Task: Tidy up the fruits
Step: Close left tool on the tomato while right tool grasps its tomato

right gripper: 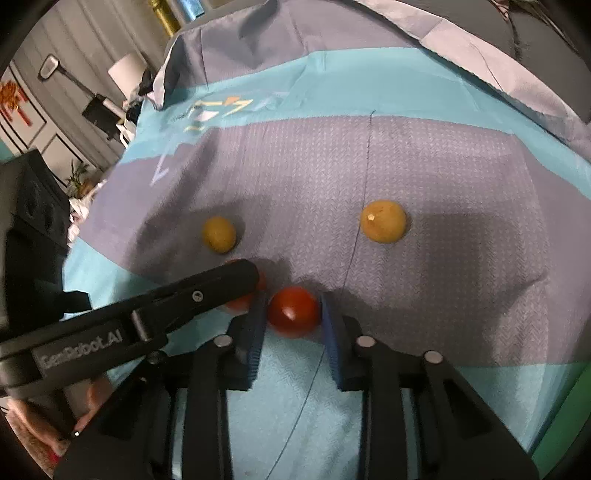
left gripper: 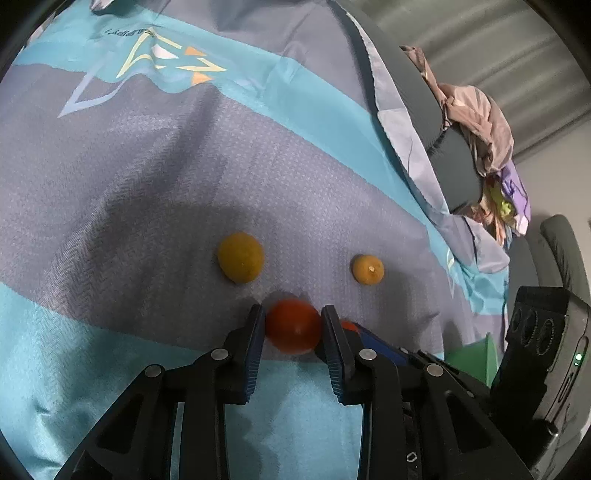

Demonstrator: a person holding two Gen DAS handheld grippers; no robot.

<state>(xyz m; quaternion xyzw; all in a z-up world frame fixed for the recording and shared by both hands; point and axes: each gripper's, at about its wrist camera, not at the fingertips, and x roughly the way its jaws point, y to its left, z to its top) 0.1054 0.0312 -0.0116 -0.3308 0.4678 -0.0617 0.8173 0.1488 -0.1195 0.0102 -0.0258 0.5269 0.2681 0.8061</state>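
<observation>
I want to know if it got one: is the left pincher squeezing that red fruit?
Yes, shut on it: the left gripper has a finger pressed against each side of the red fruit.

In the right wrist view, the left tongs (right gripper: 255,277) cover most of a red fruit (right gripper: 240,302), so only slivers show beside the finger. In the left wrist view, the second red fruit (left gripper: 349,326) peeks out just past the right finger (left gripper: 334,332) of the left tongs (left gripper: 293,314), mostly hidden. The printed lettering (left gripper: 127,33) on the bedspread is too small and distorted to read. A green object (left gripper: 471,356) is cut off behind the tongs' body.
</observation>
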